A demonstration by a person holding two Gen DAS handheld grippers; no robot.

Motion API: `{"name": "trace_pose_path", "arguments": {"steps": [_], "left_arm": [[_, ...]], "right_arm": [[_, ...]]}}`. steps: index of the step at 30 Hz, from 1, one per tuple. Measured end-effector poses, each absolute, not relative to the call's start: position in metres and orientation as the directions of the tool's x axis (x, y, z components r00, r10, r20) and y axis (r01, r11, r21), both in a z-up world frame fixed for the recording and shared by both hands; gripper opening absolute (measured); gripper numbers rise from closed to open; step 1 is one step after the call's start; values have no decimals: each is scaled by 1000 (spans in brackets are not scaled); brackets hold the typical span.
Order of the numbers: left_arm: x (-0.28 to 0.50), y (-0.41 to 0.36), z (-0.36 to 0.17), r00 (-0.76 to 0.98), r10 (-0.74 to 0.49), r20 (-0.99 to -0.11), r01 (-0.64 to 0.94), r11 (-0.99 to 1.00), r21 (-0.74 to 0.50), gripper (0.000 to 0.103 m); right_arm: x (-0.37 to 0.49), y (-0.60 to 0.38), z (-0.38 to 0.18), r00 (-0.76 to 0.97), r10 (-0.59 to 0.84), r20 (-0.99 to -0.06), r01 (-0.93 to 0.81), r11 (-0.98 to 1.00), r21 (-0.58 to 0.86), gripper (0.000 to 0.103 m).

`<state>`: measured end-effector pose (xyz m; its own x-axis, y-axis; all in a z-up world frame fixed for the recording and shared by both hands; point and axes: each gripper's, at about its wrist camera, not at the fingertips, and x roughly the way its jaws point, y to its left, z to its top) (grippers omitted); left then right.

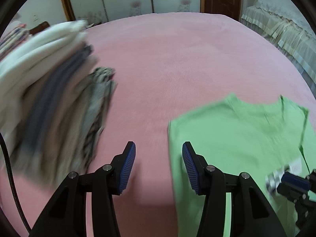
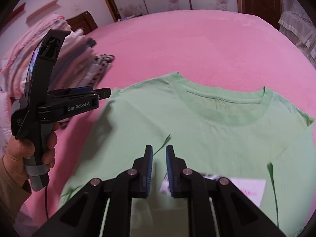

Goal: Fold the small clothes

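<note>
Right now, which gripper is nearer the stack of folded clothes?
Left. The left gripper hangs beside the stack of folded clothes; the right gripper is over the green T-shirt, farther away.

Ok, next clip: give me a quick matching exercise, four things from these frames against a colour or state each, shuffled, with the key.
Things:
1. T-shirt
2. Bed cover
3. Stack of folded clothes
4. Left hand-held gripper

Colour or state:
A. pink, spread under everything
B. jaws apart, nothing between them
C. light green, lying flat
D. piled at the left side of the bed

Pairs: 1-C, 2-A, 3-D, 4-B
</note>
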<state>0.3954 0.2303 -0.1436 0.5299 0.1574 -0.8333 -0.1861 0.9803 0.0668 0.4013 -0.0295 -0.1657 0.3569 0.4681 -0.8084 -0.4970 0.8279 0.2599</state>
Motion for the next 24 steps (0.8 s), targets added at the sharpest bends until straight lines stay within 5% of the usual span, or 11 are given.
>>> {"name": "trace_pose_path", "arguments": {"steps": [8,14,16,20,24], "left_arm": [[267,212,-173,474,21,-880,-163,984,-65,48],[254,204,-199,473,12,-881,-198,976,-93,48],[257,207,-200,486,7,-874,-224,968,-117,45],[261,228,-208,470,11,-883,-284,948,-140,24],[259,232,-213,471,-3,-882,-302,939,-165,24]], "right_arm": [[344,-25,-174,246,555,-794,-497,776,388,14],[329,0,-188,181,579,-795,-478,758,443,14],[328,6,-192,171,574,-801,-473,761,445,14],[331,16,-200,177,550,-816,-471,776,421,14],[332,18,-214,186,507,-842,-466,800,378,13]]}}
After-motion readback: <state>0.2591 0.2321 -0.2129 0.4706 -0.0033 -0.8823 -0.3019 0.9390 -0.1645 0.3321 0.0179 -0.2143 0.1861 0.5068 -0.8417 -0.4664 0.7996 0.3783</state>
